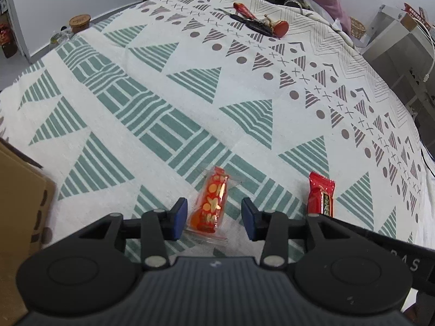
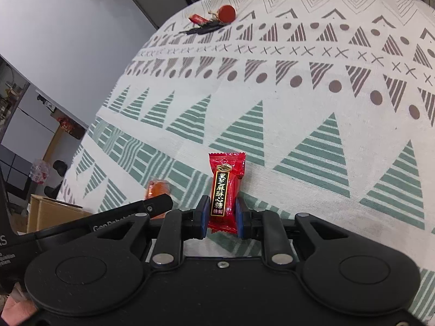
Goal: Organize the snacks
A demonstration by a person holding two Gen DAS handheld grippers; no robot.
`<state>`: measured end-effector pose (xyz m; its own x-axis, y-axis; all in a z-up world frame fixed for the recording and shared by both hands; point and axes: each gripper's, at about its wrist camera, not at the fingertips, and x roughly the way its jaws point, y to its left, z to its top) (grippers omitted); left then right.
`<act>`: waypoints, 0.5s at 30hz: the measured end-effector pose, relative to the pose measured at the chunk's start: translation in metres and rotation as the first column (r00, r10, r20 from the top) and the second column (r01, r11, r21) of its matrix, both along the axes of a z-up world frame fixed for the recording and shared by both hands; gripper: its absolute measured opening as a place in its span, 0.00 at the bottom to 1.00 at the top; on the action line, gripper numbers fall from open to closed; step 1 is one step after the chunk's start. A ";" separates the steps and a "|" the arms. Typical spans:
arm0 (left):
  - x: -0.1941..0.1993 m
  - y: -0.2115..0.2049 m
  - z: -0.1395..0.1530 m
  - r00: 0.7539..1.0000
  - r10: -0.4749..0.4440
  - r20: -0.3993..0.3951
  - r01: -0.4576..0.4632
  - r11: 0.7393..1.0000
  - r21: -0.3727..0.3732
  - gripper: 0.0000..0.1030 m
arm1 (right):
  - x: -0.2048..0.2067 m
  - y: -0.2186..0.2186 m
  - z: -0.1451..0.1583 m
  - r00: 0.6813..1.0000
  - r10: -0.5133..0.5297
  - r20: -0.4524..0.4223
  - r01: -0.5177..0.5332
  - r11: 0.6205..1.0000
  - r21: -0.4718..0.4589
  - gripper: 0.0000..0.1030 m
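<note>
An orange patterned candy in clear wrap [image 1: 210, 203] lies on the patterned tablecloth [image 1: 217, 87] between the fingers of my left gripper [image 1: 214, 218], which is open around it without touching. A red candy with black label [image 2: 225, 190] sits between the blue pads of my right gripper [image 2: 222, 214], which is closed on its lower half. That red candy also shows in the left wrist view [image 1: 320, 194], right of the orange one. The orange candy peeks out in the right wrist view [image 2: 159, 188], left of the red one.
A cardboard box [image 1: 19, 217] stands at the left edge; it also shows in the right wrist view [image 2: 51, 213]. Red items and dark tools [image 1: 258, 21] lie at the table's far side. A cork-lidded jar [image 1: 78, 23] stands far left. A grey cabinet [image 1: 402, 54] is at the right.
</note>
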<state>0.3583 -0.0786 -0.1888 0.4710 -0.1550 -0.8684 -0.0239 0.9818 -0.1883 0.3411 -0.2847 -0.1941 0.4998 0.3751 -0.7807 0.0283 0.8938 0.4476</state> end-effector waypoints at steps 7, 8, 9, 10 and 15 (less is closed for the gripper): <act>0.008 -0.007 -0.006 1.000 -0.003 -0.002 0.004 0.999 0.033 0.36 | 0.010 0.005 -0.007 1.000 0.029 -0.001 -0.029 0.999 -0.027 0.27; 0.008 -0.007 -0.007 1.000 -0.002 -0.005 0.002 0.999 0.037 0.33 | 0.011 0.006 -0.008 0.999 0.033 -0.001 -0.034 0.999 -0.027 0.28; 0.008 -0.007 -0.008 1.000 0.001 -0.005 -0.001 0.999 0.043 0.27 | 0.012 0.007 -0.009 0.999 0.038 0.000 -0.038 0.999 -0.030 0.29; 0.008 -0.006 -0.008 1.000 0.007 -0.005 -0.007 0.999 0.049 0.24 | 0.012 0.008 -0.009 0.999 0.043 0.002 -0.043 0.998 -0.035 0.29; -0.001 0.005 0.001 1.000 0.028 -0.008 -0.028 1.000 0.006 0.18 | 0.011 0.011 -0.009 0.998 0.059 0.010 -0.058 0.997 -0.042 0.20</act>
<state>0.3570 -0.0736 -0.1879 0.4680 -0.1365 -0.8731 -0.0530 0.9819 -0.1819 0.3523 -0.2734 -0.2032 0.4866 0.3713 -0.7908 -0.0292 0.9116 0.4101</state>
